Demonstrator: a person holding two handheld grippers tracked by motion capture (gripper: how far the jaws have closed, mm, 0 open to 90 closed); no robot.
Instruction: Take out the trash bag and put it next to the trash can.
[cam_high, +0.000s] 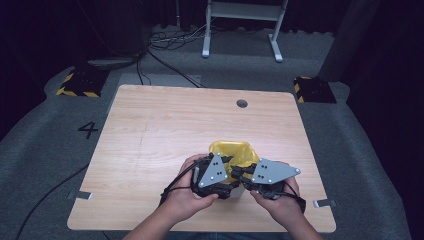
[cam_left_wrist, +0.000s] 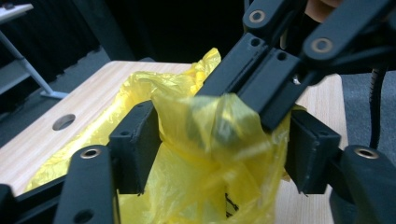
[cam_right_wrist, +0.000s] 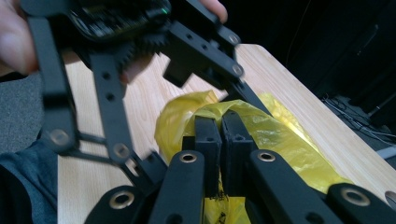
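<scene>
Yellow plastic bag sits on the wooden table, on the person's side of the round cable hole and well apart from it. High view: bag mouth faces up, rim stretched over some container underneath, which can't be made out; no clear long axis, rim looks roughly squarish. Both grippers crowd the bag's near edge, grey plates on top hiding the jaws.

Left gripper view: a bunched fold of the bag stands up between the left gripper, jaws spread wide either side; the left pad is at the film, the right one stands apart, no squeeze. The right gripper's jaws come in from the top right, tips on the same fold.

Right gripper view: right gripper has its jaws pressed together, pinching the bag's rim film. Left gripper looms above, blurred, a hand behind it.
</scene>
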